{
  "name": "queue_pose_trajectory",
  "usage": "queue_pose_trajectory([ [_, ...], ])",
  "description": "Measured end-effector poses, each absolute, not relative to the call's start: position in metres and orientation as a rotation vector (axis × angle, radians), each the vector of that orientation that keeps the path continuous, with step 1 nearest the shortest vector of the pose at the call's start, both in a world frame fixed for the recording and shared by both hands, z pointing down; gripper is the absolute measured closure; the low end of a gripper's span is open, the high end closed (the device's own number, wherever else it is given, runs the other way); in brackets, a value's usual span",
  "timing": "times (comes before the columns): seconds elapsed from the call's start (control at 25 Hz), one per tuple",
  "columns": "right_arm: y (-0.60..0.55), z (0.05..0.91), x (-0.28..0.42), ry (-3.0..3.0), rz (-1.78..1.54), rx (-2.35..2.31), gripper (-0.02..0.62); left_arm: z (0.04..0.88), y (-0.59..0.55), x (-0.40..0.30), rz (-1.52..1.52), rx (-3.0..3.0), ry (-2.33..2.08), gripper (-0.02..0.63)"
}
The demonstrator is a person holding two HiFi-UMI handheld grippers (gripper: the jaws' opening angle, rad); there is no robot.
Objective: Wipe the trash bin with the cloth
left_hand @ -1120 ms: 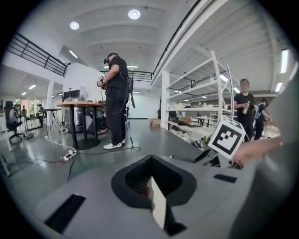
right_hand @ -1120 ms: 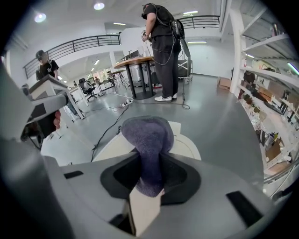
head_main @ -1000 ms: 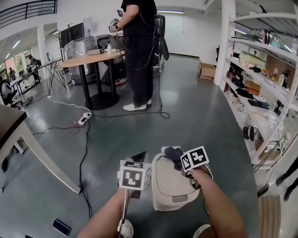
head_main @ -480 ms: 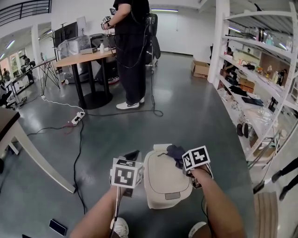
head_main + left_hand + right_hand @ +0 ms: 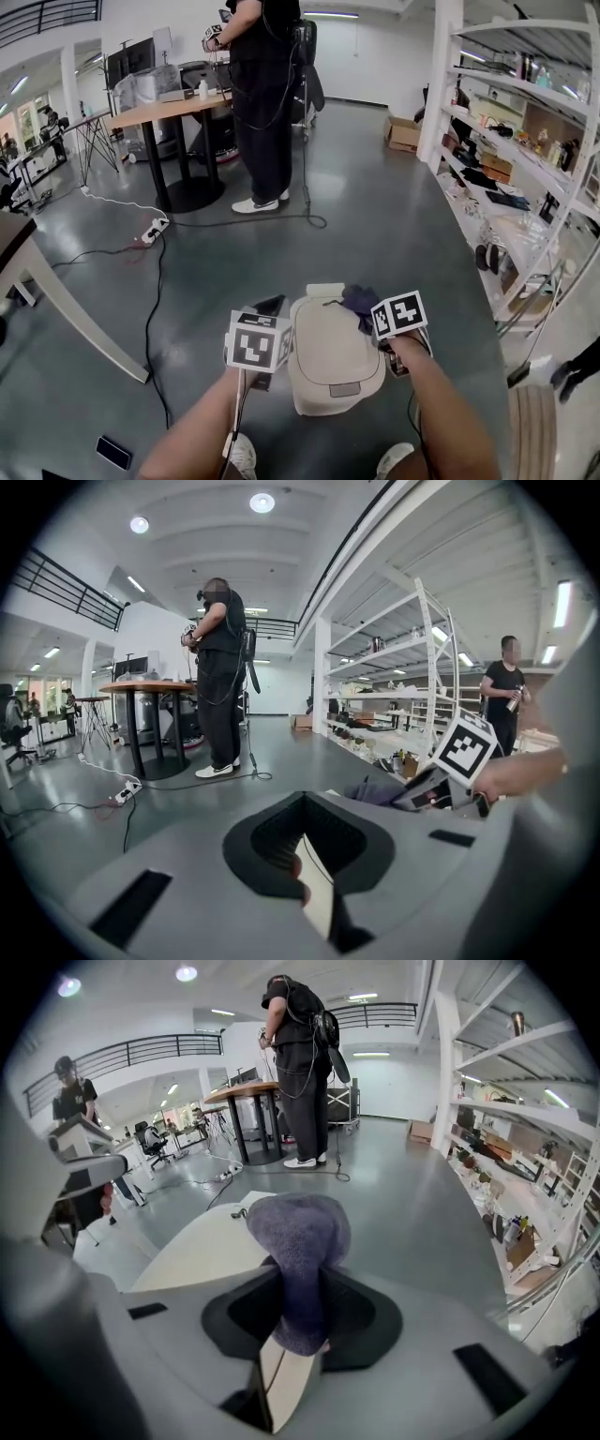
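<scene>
Moves little since a second ago: keeps the purple cloth [image 5: 357, 301] at the far right corner of the trash bin [image 5: 328, 361] and edges the left gripper [image 5: 270, 307] a touch leftward.

Head view: stands over the cream bin on the grey floor [image 5: 403, 234]. Holds the right gripper [image 5: 370, 314] at the lid's far right corner, with the cloth bunched against that edge. Parks the left gripper just beside the bin's left flank; cannot tell whether it touches. Frames a second person [image 5: 262, 94] at a bench [image 5: 173, 108] well beyond, with shelving [image 5: 525, 141] along the right.

Left gripper view: shows fingers closed together with nothing between them, aimed out across the room rather than at the bin. Catches the other gripper and the cloth off to the right.

Right gripper view: shows fingers clamped on the cloth, a rounded wad jutting out ahead. Places the pale lid just beyond and to the left of that wad.

Reads as a wipe under way at one corner only. Shows no streak or sheen to mark what has been covered. Leaves, by this judgement, the broad top of the lid, its near edge and the bin's sides to be wiped.
</scene>
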State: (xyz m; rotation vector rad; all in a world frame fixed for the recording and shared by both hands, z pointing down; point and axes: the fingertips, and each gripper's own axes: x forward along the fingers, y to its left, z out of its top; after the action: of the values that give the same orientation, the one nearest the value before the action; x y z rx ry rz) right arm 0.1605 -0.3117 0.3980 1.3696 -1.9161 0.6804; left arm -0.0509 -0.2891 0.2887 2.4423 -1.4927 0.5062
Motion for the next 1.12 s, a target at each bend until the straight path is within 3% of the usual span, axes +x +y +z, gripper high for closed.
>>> queue_pose_trajectory([
  [0.28, -0.285, 0.353, 0.087, -2.137, 0.659, 1.211, 0.492, 0.295, -0.295, -0.055, 0.530, 2.431, -1.478, 0.607],
  [0.64, -0.244, 0.390, 0.008, -2.088, 0.642, 1.025, 0.492, 0.288, -0.288, -0.069, 0.492, 2.429, -1.510, 0.607],
  [1.12, -0.244, 0.400, 0.003, -2.045, 0.599, 1.051, 0.492, 0.291, -0.276, -0.092, 0.488, 2.410, -1.497, 0.607],
])
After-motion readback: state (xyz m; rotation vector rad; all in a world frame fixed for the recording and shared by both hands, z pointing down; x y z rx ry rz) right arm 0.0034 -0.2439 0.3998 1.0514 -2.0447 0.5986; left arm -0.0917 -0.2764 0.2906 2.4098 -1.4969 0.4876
